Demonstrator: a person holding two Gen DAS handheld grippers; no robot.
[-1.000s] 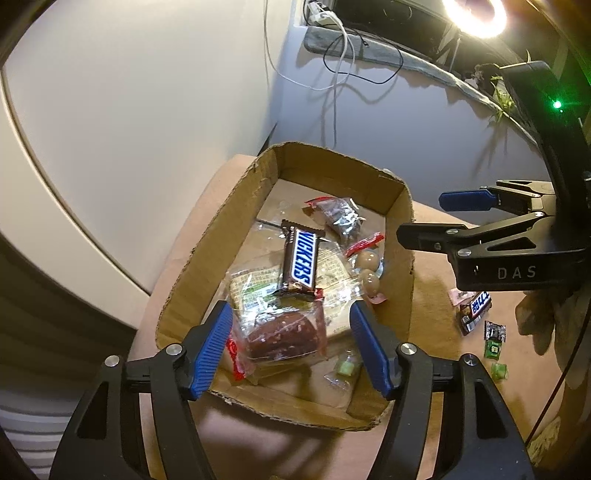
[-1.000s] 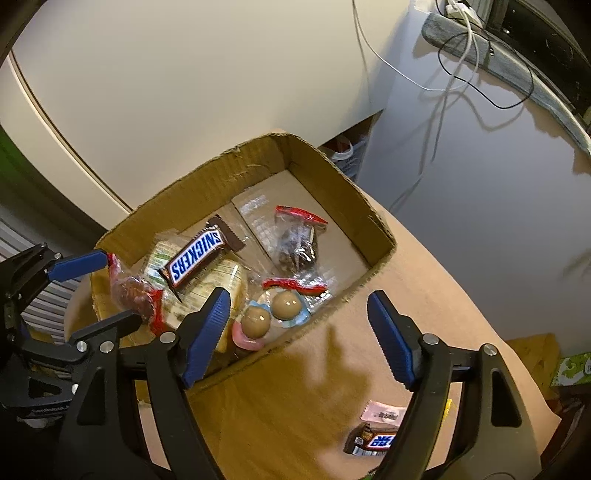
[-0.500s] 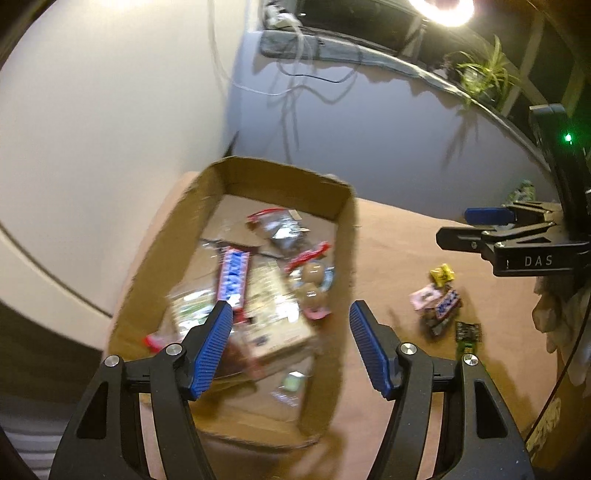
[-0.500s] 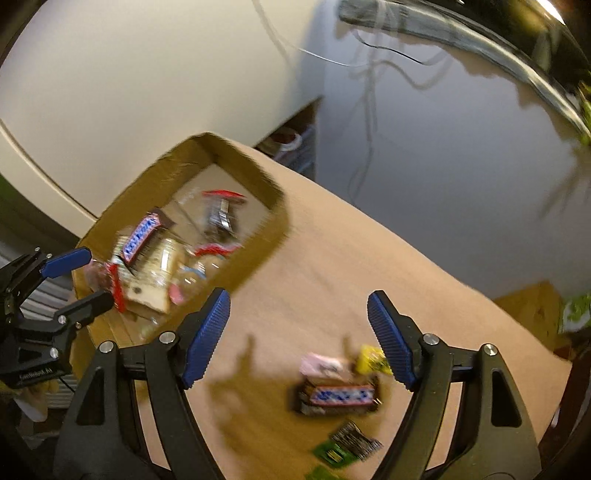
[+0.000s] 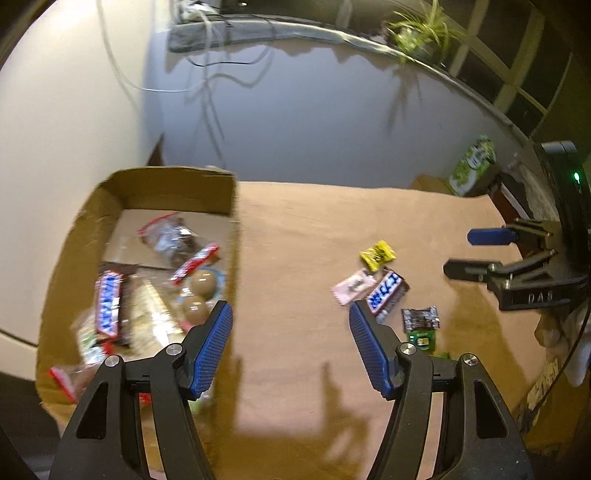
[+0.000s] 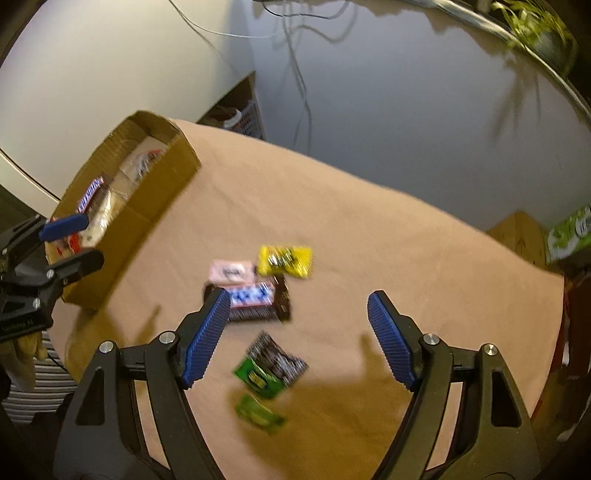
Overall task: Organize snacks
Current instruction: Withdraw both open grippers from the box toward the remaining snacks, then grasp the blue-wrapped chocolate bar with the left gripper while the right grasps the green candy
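Note:
A cardboard box (image 5: 235, 236) at the left of the brown cloth holds a Snickers bar (image 5: 109, 306) and several wrapped snacks. Loose on the cloth lie a yellow candy (image 5: 377, 254), a pink wrapper (image 5: 352, 288), a dark bar with blue lettering (image 5: 386, 293), a dark wrapper (image 5: 421, 317) and a green wrapper (image 5: 423, 339). My left gripper (image 5: 289, 321) hangs open and empty over bare cloth between the box and the pile. My right gripper (image 6: 298, 306) is open and empty above the pile, with the dark bar (image 6: 255, 299) by its left finger and the yellow candy (image 6: 284, 261) beyond.
The cloth-covered table (image 6: 406, 236) ends at the right beside a green carton (image 6: 569, 232). Cables hang down the wall behind the box (image 6: 162, 192). A plant (image 5: 424, 33) stands on the ledge. A striped sleeve (image 6: 33, 387) shows at the lower left.
Both grippers have swung right, from above the box to above the open cloth. The loose pile now lies under the right gripper. Neither gripper took hold of anything.

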